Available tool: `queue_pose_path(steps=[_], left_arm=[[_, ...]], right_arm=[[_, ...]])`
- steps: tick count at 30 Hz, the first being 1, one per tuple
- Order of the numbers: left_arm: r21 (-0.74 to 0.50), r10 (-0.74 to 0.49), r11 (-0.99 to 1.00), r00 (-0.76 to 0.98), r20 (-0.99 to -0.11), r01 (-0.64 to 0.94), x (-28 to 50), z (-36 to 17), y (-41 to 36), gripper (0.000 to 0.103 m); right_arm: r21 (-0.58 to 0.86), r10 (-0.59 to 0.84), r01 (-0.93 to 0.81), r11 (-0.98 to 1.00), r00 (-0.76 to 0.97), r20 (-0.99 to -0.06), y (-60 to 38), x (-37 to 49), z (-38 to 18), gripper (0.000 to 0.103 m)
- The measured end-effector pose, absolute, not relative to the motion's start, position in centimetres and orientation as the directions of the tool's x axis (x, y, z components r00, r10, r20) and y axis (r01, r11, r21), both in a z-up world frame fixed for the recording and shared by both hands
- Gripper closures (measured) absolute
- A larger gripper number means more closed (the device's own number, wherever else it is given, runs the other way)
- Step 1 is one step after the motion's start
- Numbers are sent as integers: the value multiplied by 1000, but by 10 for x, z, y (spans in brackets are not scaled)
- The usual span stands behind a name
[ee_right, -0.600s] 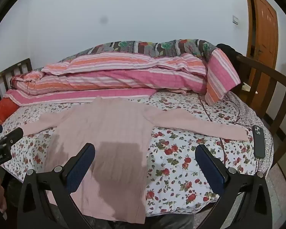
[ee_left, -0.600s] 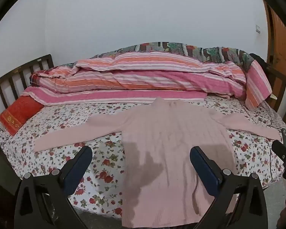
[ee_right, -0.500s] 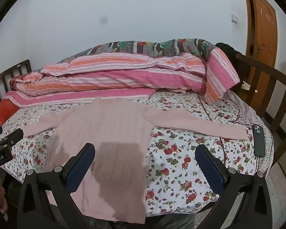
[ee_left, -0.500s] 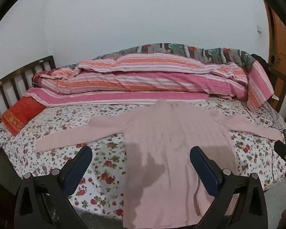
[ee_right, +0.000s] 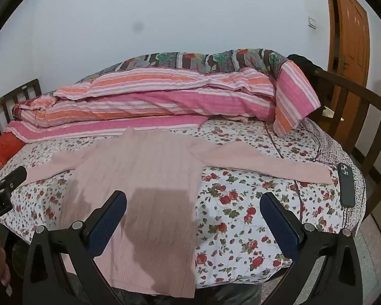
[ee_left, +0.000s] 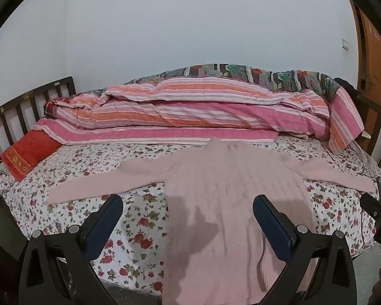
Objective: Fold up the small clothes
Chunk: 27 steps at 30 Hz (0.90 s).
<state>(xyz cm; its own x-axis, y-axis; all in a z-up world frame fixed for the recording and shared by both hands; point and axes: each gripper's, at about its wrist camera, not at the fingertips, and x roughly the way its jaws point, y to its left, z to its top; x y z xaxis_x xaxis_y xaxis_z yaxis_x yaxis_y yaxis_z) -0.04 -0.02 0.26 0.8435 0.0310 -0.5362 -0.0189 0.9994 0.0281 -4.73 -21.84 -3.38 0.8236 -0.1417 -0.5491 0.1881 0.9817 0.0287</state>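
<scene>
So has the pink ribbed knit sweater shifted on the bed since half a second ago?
No. The pink ribbed knit sweater keeps its place against the dark phone and striped quilt; only the camera drifts slightly.

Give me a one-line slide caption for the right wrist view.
Right gripper, jaws open and empty, above a pink sweater spread flat on a floral bed sheet, phone beside one sleeve.

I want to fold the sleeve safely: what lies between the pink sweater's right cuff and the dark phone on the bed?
Only a narrow strip of floral bedsheet separates the pink knit sweater's cuff from the dark phone, seen in the right wrist view.
</scene>
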Motion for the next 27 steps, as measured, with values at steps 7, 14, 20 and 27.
queue_pose_path(steps=[7, 14, 20, 27], left_arm=[[22, 24, 1000, 840, -542, -15, -3, 0, -1, 0], [20, 19, 1000, 837, -547, -9, -3, -1, -2, 0], [18, 16, 1000, 833, -553, -7, -3, -2, -1, 0], [2, 10, 1000, 827, -562, -10, -1, -1, 3, 0]], right_arm=[[39, -139, 191, 981, 826, -546, -220, -49, -32, 0], [41, -140, 192, 980, 828, -544, -220, -50, -31, 0], [40, -139, 189, 981, 833, -536, -218, -50, -30, 0], [39, -136, 186, 982, 835, -534, -216, -51, -29, 0]])
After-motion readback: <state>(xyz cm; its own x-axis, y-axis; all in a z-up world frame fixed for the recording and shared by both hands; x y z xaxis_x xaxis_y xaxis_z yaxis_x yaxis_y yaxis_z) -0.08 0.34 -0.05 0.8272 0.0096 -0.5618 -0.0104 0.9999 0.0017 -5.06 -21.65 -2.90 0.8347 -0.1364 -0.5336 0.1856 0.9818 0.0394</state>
